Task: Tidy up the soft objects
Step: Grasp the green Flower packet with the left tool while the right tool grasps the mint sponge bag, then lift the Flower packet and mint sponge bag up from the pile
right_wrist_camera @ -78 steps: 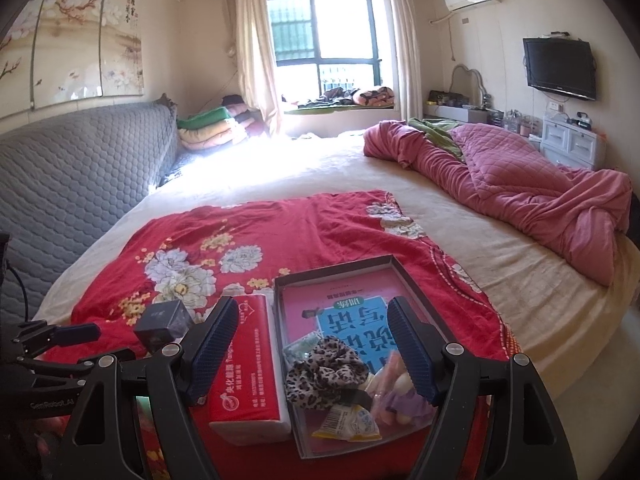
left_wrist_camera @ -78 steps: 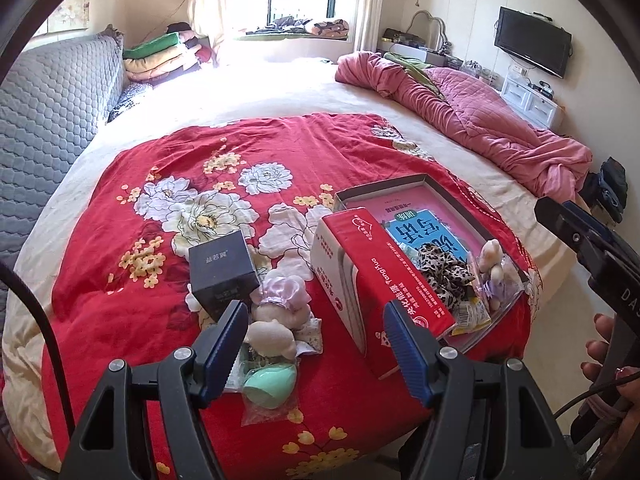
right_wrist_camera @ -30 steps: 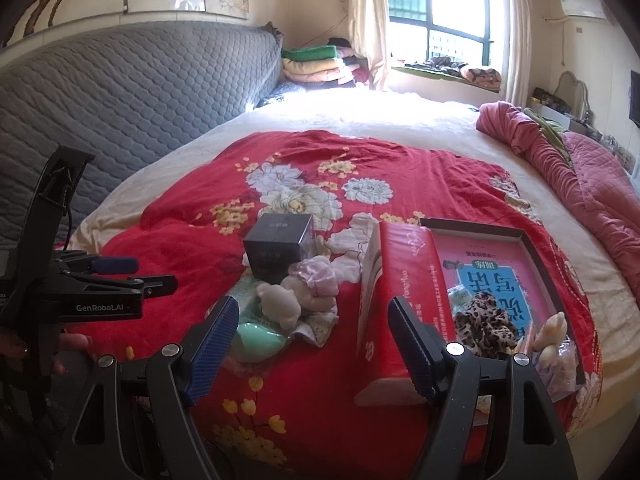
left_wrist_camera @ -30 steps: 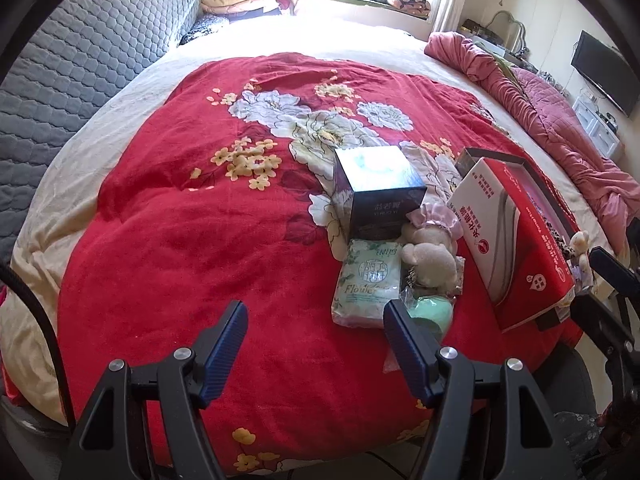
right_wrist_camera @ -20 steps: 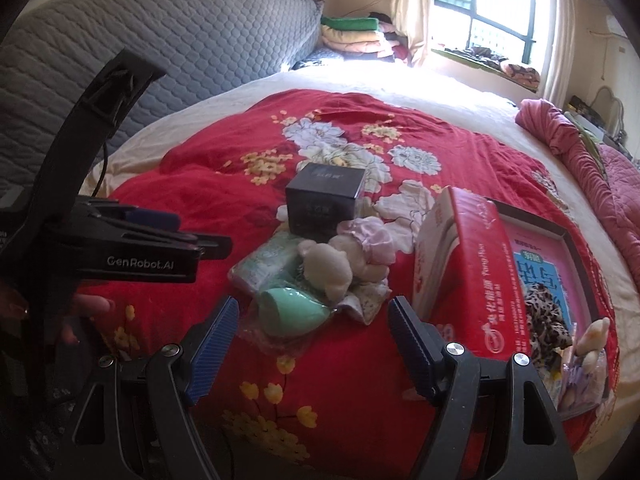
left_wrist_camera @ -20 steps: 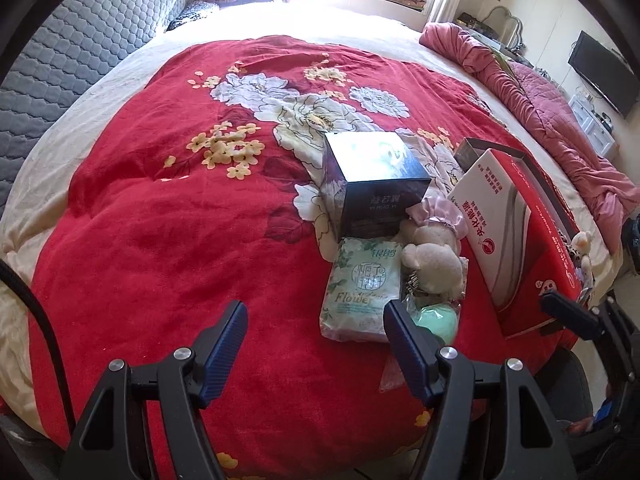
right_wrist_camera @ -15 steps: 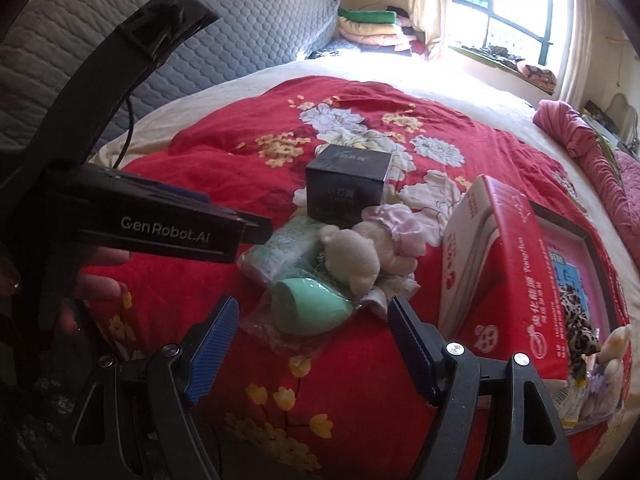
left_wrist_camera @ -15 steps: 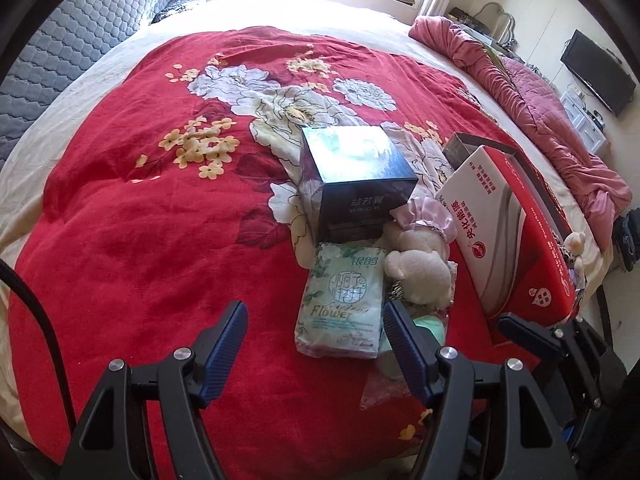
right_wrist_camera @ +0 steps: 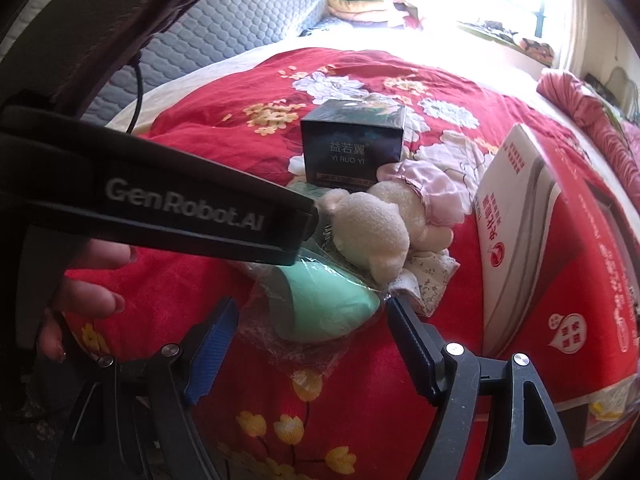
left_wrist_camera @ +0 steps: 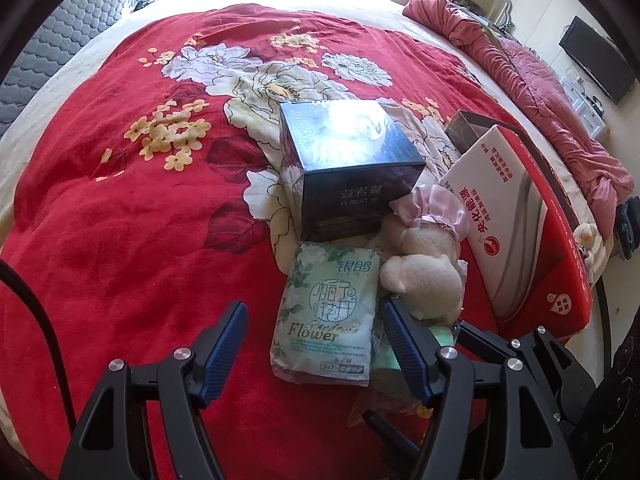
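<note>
Early stage by look of it. Loose pile on red blanket [left_wrist_camera: 120,208] of bed: tissue pack [left_wrist_camera: 326,316], plush toy [left_wrist_camera: 420,264], green sponge in clear wrap [right_wrist_camera: 320,304], dark box [left_wrist_camera: 348,168] behind them. Tray [left_wrist_camera: 560,184] at right holds tall red tissue box [left_wrist_camera: 504,216]; other contents barely visible.

Left gripper [left_wrist_camera: 316,344]: fingers apart, empty, straddling tissue pack. Right gripper [right_wrist_camera: 310,336]: fingers wide, empty, around wrapped sponge, no contact seen. Pile items apparently still to be moved.
</note>
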`<state>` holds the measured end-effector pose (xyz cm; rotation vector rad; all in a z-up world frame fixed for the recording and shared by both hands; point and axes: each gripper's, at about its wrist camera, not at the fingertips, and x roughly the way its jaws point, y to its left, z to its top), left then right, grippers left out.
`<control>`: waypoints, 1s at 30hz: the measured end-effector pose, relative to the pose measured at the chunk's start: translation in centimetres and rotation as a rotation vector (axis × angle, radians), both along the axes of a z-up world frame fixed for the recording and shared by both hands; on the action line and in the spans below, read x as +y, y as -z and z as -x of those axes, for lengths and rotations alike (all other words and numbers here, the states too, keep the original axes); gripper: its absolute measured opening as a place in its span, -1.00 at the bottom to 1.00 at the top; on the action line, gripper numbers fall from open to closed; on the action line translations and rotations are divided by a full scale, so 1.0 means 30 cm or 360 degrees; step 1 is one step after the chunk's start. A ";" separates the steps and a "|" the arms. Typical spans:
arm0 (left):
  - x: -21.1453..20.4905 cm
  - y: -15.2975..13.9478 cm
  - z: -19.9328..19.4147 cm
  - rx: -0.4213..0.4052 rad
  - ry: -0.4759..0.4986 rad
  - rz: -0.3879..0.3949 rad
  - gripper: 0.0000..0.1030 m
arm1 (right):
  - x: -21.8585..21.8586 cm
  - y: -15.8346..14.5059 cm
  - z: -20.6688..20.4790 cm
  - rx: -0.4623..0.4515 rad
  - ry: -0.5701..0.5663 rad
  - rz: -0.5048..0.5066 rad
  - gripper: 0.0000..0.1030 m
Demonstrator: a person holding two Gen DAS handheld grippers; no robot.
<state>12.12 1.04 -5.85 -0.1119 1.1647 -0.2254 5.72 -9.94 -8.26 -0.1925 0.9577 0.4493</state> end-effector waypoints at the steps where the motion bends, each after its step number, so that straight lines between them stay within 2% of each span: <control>1: 0.003 0.003 -0.002 0.0006 0.0000 0.0003 0.35 | -0.001 0.004 -0.008 0.0009 0.0008 -0.0014 0.52; 4: 0.013 0.006 -0.004 0.0014 -0.0004 0.0016 0.35 | 0.000 0.013 -0.027 0.0019 0.0019 -0.0047 0.51; 6: 0.016 0.009 -0.007 0.0017 -0.0005 0.0021 0.35 | -0.008 0.014 -0.037 0.0020 0.0023 -0.0067 0.41; 8: 0.015 0.016 -0.008 0.0024 -0.0002 0.0027 0.35 | -0.020 0.014 -0.045 0.0025 0.0036 -0.0081 0.18; 10: 0.011 0.021 -0.009 0.0032 0.0006 0.0042 0.35 | -0.034 0.014 -0.050 0.0042 0.0048 -0.0091 0.09; 16: -0.004 0.044 -0.012 0.0056 0.0024 0.0053 0.36 | -0.072 0.002 -0.034 0.0077 0.0071 -0.0082 0.04; 19: -0.002 0.073 -0.015 0.0089 0.0018 -0.0038 0.36 | -0.090 -0.007 -0.003 0.0085 0.0086 -0.0076 0.04; 22: 0.016 0.087 -0.016 0.0100 0.0004 0.0012 0.35 | -0.119 -0.016 0.009 0.0089 0.0121 -0.0097 0.04; 24: 0.029 0.086 -0.017 0.0092 -0.0006 0.0062 0.29 | -0.134 -0.019 0.007 0.0095 0.0140 -0.0127 0.03; 26: 0.040 0.082 -0.015 0.0077 -0.0008 0.0119 0.01 | -0.134 -0.026 0.011 0.0078 0.0133 -0.0130 0.03; 30: 0.062 0.086 -0.008 0.0060 -0.0025 0.0188 -0.07 | -0.138 -0.044 0.027 0.0051 0.0128 -0.0133 0.03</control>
